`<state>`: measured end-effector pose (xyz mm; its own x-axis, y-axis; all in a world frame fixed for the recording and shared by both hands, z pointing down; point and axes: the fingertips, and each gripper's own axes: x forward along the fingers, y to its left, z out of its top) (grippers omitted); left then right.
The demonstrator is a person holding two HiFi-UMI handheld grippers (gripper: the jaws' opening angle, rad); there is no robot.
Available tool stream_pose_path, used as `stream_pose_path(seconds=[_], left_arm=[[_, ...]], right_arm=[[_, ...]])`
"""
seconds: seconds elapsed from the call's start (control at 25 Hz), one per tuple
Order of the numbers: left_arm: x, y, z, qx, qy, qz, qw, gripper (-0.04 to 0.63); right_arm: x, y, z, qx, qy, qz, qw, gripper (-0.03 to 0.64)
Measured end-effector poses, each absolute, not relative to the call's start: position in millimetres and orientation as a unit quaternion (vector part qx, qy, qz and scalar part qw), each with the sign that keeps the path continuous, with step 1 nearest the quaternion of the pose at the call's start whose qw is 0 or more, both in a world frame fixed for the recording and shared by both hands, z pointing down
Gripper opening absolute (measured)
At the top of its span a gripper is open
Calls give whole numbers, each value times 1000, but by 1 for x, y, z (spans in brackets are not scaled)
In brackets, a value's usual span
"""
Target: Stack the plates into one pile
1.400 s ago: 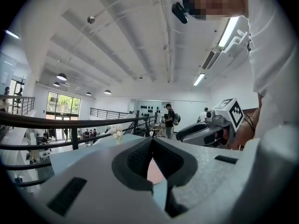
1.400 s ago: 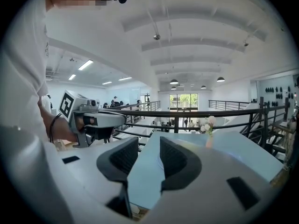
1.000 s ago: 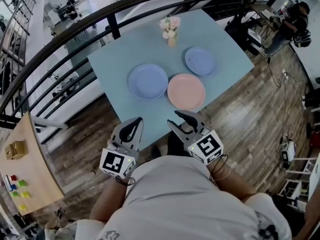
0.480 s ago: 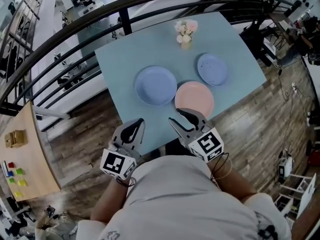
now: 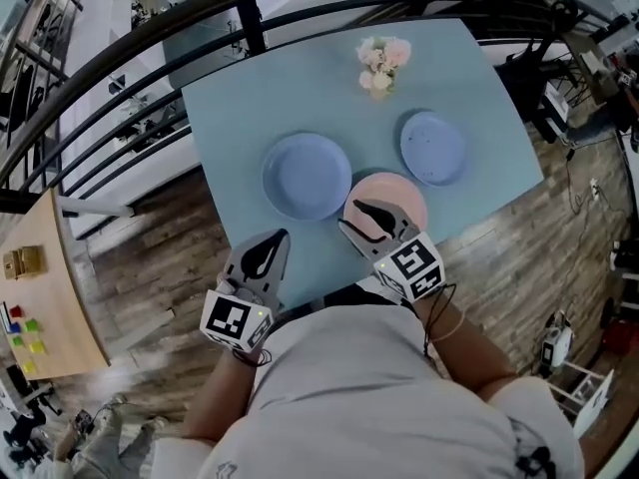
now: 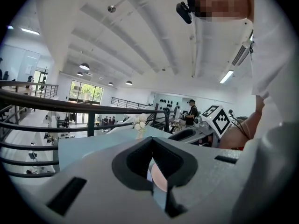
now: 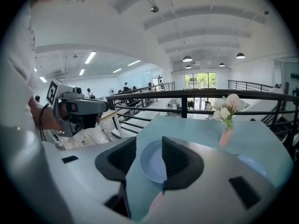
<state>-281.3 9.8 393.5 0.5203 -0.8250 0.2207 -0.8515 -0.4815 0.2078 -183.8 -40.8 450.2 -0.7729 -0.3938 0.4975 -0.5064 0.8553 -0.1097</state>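
Torso in a white shirt [image 5: 359, 397] fills the bottom of the head view, with both forearms reaching forward over a wooden floor [image 5: 170, 257]. Each hand carries a gripper that bears a cube with square markers.

The left gripper [image 5: 270, 247] hangs over the near edge of a pale blue table [image 5: 250, 108]. Its jaws are pressed together at the tips with nothing caught between them. Its own view shows only a thin slit between the dark pads, with a sliver of pink and blue behind it.

The right gripper [image 5: 351, 218] is a little further forward, over the near rim of the pink plate [image 5: 404, 190]. Its jaws are spread wide and have just been opening. No plate sits between the pads, and whether a jaw touches the pink rim cannot be told.

All three plates lie flat and separate on the table, none stacked. The pink plate is nearest. The large blue plate [image 5: 308, 176] lies just beside it to the left. The small blue plate [image 5: 433, 148] lies beyond it to the right.

Further back, near the far edge of the table, stands a small vase of pale flowers [image 5: 379, 63]. A black railing [image 5: 250, 26] curves behind the table.
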Motion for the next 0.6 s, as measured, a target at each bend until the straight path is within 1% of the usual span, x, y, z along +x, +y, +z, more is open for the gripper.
stream_pose_path(seconds=[0.6], left_arm=[[-272, -68, 455, 827, -516, 73, 209, 5]], right_arm=[[-171, -140, 544, 200, -907, 175, 327, 181]])
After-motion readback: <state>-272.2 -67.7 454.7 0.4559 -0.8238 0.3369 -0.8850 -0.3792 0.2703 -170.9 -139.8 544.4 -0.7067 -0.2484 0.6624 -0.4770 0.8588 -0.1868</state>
